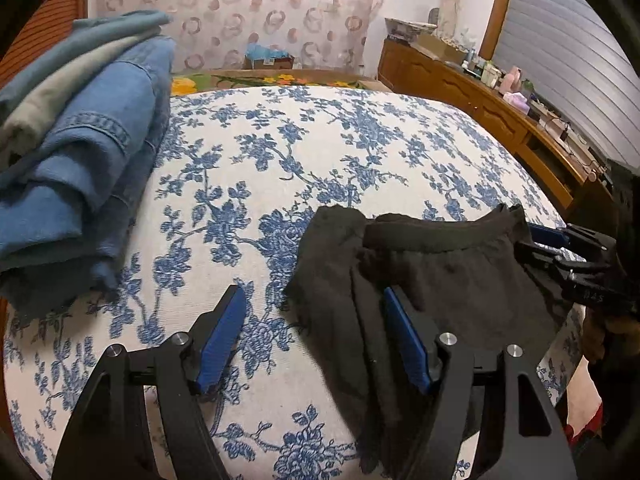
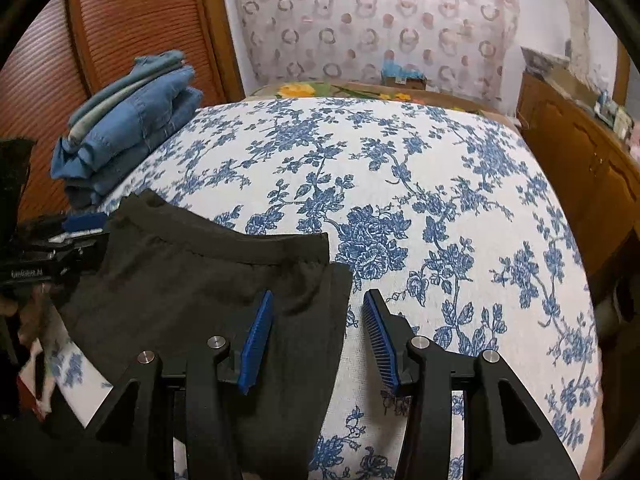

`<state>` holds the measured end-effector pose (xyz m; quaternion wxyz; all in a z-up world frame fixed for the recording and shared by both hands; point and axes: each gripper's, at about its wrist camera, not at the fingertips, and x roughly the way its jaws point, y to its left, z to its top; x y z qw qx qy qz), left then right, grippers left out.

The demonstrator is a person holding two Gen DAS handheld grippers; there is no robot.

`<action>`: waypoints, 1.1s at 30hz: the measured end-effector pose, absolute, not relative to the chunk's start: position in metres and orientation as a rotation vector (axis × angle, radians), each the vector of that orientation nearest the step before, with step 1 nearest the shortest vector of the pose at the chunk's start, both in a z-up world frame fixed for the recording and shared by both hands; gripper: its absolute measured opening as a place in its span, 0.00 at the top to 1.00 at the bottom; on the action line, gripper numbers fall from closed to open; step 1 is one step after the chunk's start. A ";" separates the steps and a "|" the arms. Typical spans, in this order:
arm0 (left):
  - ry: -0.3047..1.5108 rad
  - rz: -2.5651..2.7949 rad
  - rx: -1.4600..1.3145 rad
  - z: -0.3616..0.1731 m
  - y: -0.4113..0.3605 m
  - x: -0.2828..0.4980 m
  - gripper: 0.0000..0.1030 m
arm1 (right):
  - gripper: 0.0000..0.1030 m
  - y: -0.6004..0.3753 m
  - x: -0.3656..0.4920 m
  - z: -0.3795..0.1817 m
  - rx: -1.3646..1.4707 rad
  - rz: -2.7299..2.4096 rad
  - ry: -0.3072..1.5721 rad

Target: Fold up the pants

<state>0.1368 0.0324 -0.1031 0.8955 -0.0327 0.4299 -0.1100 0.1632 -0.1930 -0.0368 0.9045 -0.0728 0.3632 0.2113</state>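
Observation:
Dark brown pants [image 1: 448, 280] lie partly folded on the blue-flowered bed cover [image 1: 320, 140], waistband towards the far side. My left gripper [image 1: 316, 312] is open, its right finger over the pants' left edge, its left finger over bare cover. In the right wrist view the pants [image 2: 192, 288] lie at the near left. My right gripper [image 2: 318, 316] is open and straddles the pants' right edge, left finger above the cloth. Each gripper shows in the other's view: the right gripper [image 1: 560, 252] at the pants' right side, the left gripper [image 2: 60, 236] at their left side.
A stack of folded jeans and other clothes [image 1: 80, 152] sits at the far left of the bed, also in the right wrist view [image 2: 128, 120]. A wooden dresser [image 1: 500, 108] with clutter runs along the right. A ribbed wooden wardrobe door [image 2: 120, 32] stands at the left.

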 end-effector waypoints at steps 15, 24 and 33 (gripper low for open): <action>0.871 -0.290 -0.087 -0.104 0.023 0.143 0.72 | 0.47 -0.193 0.162 -0.038 -0.144 0.448 0.745; 0.801 -0.312 -0.055 -0.087 0.012 0.130 0.88 | 0.47 -0.185 0.157 -0.037 -0.181 0.485 0.750; 0.718 -0.352 -0.041 -0.057 0.004 0.109 0.90 | 0.87 -0.190 0.154 -0.029 -0.127 0.517 0.746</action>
